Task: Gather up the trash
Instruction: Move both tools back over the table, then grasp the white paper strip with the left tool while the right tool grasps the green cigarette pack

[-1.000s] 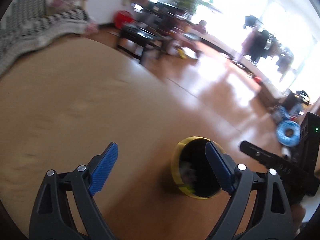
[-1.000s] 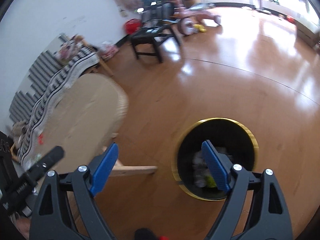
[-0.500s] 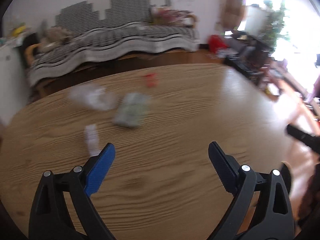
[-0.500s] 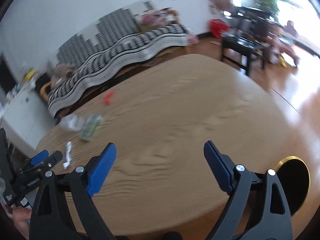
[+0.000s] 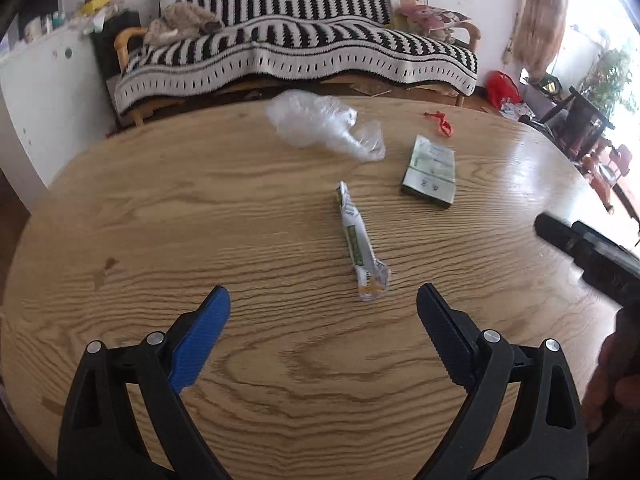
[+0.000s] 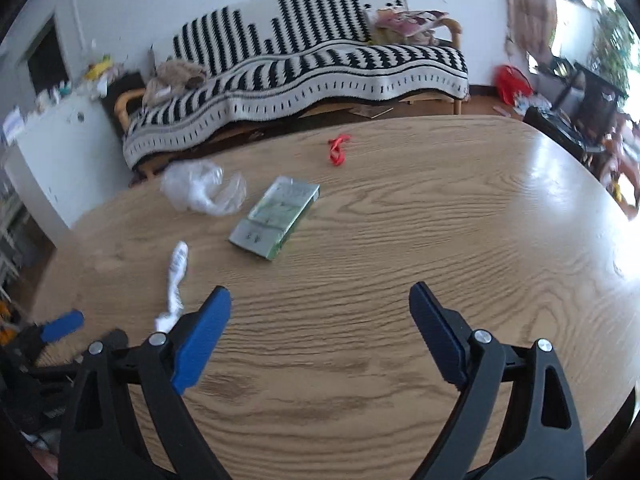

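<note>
Because four pieces of trash lie scattered on the bench [image 5: 160, 208], I hold both claws low over its near edge with nothing in either, so that each can go to what lies closest. My left claw [image 5: 323, 312] gapes wide, and the long crumpled wrapper [image 5: 358, 240] lies just beyond its fingertips, lengthwise toward me, so its near end sits almost between the pads; I judge this the piece to take first. My right claw [image 6: 320, 312] is likewise spread wide and empty, aimed at bare wood nearer the middle of the bench. Past the wrapper, toward the far edge, lie a flat green box [image 6: 276, 214], a clear crumpled plastic bag [image 5: 324, 126] beside it on the left, and a small red scrap [image 6: 338, 149] close to the far edge. Light and loose, the bag and wrapper may slide when pinched, so I would close on them slowly. No bin shows in either view.
</note>
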Tool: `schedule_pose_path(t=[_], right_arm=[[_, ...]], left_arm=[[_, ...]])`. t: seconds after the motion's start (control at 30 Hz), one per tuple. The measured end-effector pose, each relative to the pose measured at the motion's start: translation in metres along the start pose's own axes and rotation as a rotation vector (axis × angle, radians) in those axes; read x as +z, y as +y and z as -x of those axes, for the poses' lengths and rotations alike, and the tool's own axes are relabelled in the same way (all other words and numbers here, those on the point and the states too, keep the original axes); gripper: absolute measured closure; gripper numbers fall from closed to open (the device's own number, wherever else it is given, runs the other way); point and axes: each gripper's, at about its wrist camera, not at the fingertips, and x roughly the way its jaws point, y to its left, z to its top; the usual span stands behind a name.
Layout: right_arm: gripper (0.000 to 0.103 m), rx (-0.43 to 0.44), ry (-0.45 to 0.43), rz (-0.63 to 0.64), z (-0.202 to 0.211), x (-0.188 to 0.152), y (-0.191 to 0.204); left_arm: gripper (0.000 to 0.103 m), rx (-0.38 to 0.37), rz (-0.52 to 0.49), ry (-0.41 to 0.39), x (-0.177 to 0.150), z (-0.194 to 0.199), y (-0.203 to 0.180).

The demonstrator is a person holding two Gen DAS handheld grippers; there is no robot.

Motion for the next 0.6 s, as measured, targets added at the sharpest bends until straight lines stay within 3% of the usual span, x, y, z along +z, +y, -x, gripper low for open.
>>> schedule_pose_path(t=[0.13, 0.47, 0.6], right_arm=[[0.016, 0.020, 0.057, -0.040, -0.021, 0.000, -0.006], [0.016, -0.011, 0.063, -0.040, -0.039, 0.013, -0.017], [0.016, 0.003, 0.077, -0.047, -0.054, 0.025, -0.014]], left_arm=[[0.012, 0.007, 0.001, 0.028, 0.005, -0.021, -0.001], [0.012, -0.009, 0.042, 0.074, 0.023, -0.070, -0.015], [0.012, 0.022, 0.026, 0.063, 0.029, -0.079, -0.018]])
